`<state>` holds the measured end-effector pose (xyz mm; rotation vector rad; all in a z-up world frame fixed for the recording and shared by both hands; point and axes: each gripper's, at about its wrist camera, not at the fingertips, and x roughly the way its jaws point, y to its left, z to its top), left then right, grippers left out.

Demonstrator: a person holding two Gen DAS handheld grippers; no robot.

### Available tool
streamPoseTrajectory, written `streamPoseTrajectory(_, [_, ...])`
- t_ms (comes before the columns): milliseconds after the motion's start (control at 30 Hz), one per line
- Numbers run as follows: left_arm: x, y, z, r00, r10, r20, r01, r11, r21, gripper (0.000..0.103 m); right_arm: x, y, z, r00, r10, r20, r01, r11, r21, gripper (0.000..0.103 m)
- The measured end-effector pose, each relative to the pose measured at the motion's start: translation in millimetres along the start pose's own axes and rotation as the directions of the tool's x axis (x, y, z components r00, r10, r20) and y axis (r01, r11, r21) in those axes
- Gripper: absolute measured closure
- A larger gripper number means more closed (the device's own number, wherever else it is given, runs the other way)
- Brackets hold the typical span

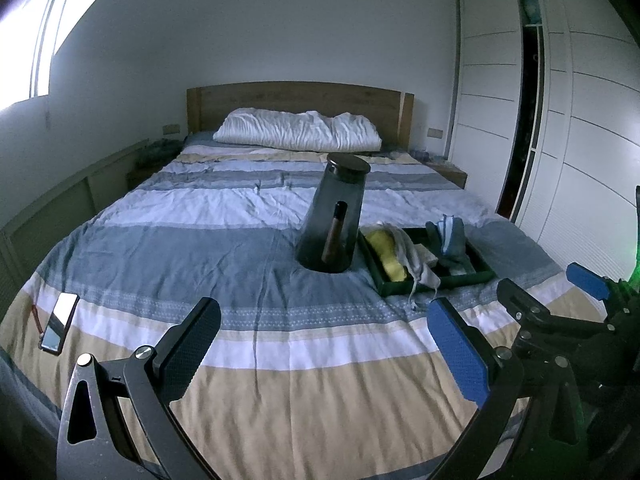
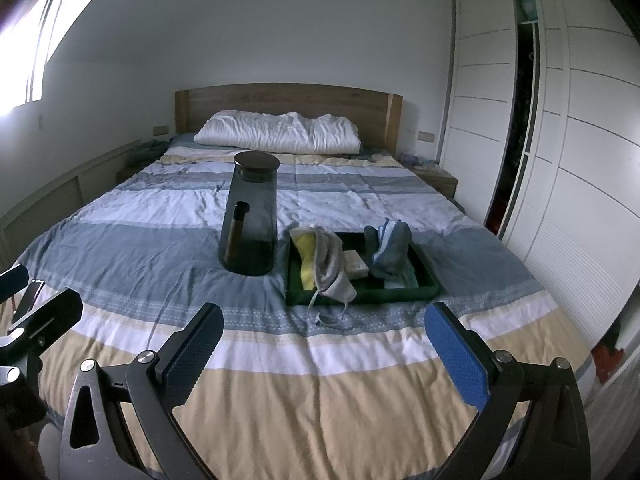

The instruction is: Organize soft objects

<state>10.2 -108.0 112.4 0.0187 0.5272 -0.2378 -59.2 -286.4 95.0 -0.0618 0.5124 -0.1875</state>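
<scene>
A dark green tray [image 2: 428, 286] [image 1: 482, 274] lies on the striped bed. It holds a yellow cloth [image 2: 306, 252] [image 1: 386, 252], a grey drawstring pouch [image 2: 336, 268] [image 1: 416, 264] with its cords hanging over the front rim, a beige block [image 2: 356, 262] and a blue-grey bundle [image 2: 392, 246] [image 1: 450, 236]. A tall dark glass jug [image 2: 250, 216] [image 1: 334, 220] stands left of the tray. My left gripper [image 1: 324, 344] and my right gripper [image 2: 328, 344] are both open and empty, held above the foot of the bed, short of the tray.
A phone [image 1: 60, 326] lies on the bed at the near left. A white pillow [image 2: 278, 132] lies at the wooden headboard [image 2: 288, 102]. White wardrobes [image 2: 580, 140] stand along the right, with one door ajar. Nightstands flank the bed.
</scene>
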Motion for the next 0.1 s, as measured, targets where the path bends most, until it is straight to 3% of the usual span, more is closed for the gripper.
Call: streamPoseTrajectory(100, [0.0,0.2,-1.2,1.0,-0.005,-0.001,0.005,1.0,0.0,0.002,0.7,0.1,-1.2,1.0,-0.001,-0.002,0.001,1.0,0.003,0.0])
